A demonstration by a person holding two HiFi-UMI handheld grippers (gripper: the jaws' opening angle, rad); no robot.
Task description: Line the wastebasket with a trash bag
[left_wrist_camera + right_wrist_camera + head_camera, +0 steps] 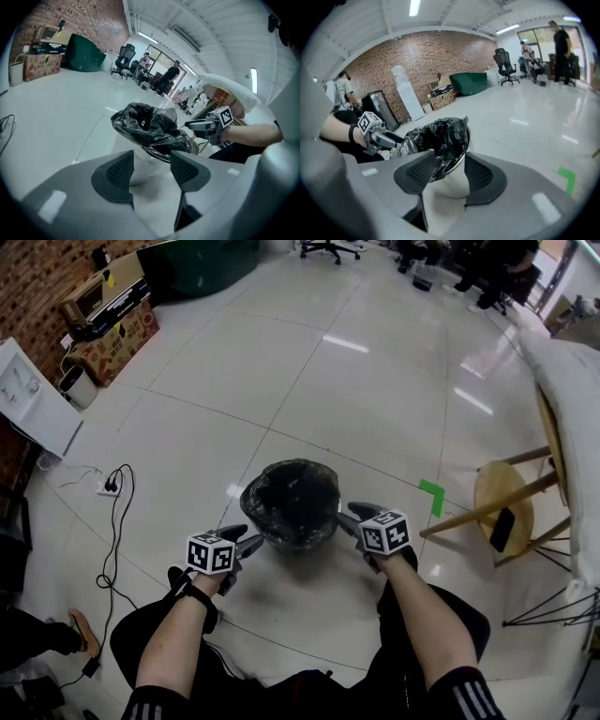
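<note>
Bagged wastebasket (451,180) between parted left fingers (234,532) and right fingers (360,511)

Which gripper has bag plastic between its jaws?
The right gripper: trash bag plastic hangs between its open jaws. The left gripper's jaws sit clear of it.

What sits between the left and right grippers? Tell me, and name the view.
The wastebasket, lined with the black trash bag, stands between the left gripper and the right gripper; the head view shows it.

No legible text or signs
</note>
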